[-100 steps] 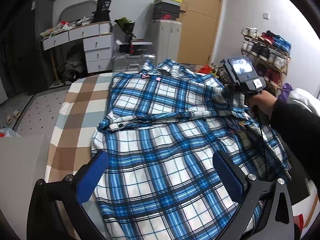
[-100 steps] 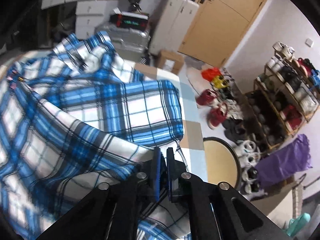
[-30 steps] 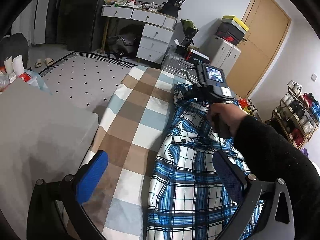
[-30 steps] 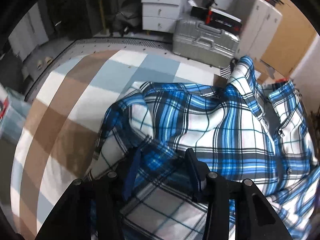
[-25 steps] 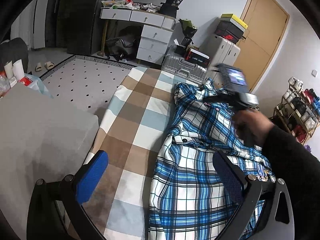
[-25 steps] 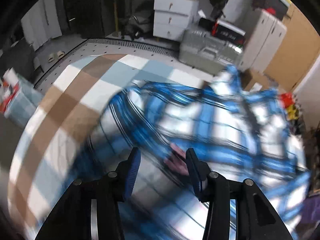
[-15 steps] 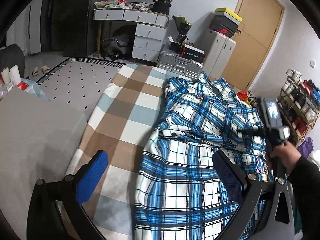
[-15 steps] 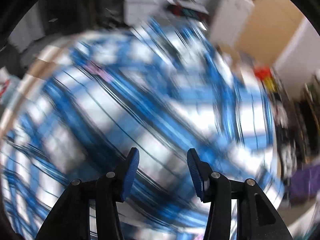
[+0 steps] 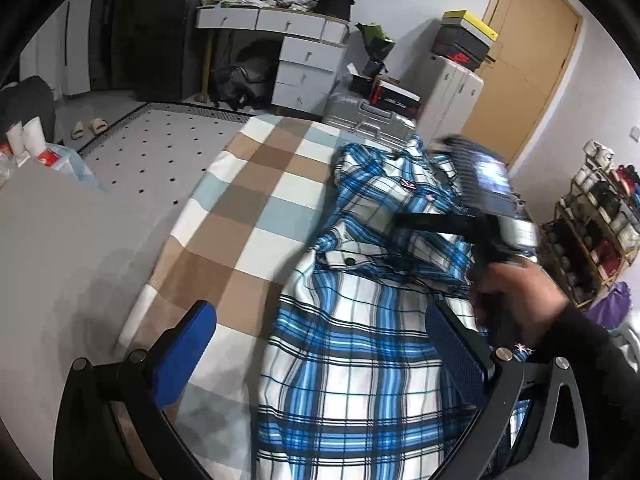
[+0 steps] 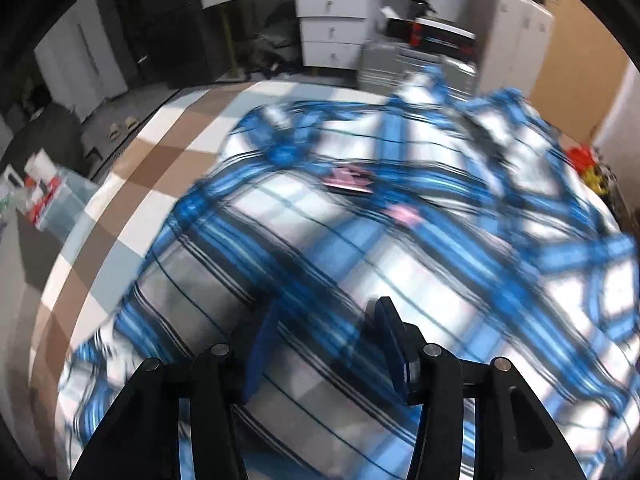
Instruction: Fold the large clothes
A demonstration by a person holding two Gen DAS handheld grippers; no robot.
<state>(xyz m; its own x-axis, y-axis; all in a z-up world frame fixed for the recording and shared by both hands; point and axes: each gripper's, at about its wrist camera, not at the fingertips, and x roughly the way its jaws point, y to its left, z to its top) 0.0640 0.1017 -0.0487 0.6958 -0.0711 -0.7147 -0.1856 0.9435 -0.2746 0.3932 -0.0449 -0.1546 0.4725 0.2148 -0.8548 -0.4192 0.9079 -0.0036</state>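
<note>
A blue and white plaid shirt [image 9: 360, 340] lies lengthwise on the checked bed cover [image 9: 248, 208], its collar at the far end. My left gripper [image 9: 320, 354] hovers low over the shirt's near hem, its blue pads [image 9: 188, 344] wide apart and open with nothing gripped. A hand [image 9: 516, 292] in a black sleeve holds my right gripper above the shirt's middle, blurred by motion. In the right wrist view my right gripper [image 10: 324, 344] stands open over the plaid shirt [image 10: 400, 240], its fingers apart and no cloth pinched between them.
The bed's left edge drops to a dotted grey floor [image 9: 160, 148]. A white drawer desk [image 9: 304, 60], a silver suitcase [image 9: 368, 124] and a white cabinet [image 9: 452, 92] stand beyond the bed. A shoe rack [image 9: 600, 216] stands at the right. A grey surface [image 9: 60, 260] fills the near left.
The right gripper left the shirt's left edge, swung out to the right side, then came back over the shirt's middle. The left gripper stays open over the hem.
</note>
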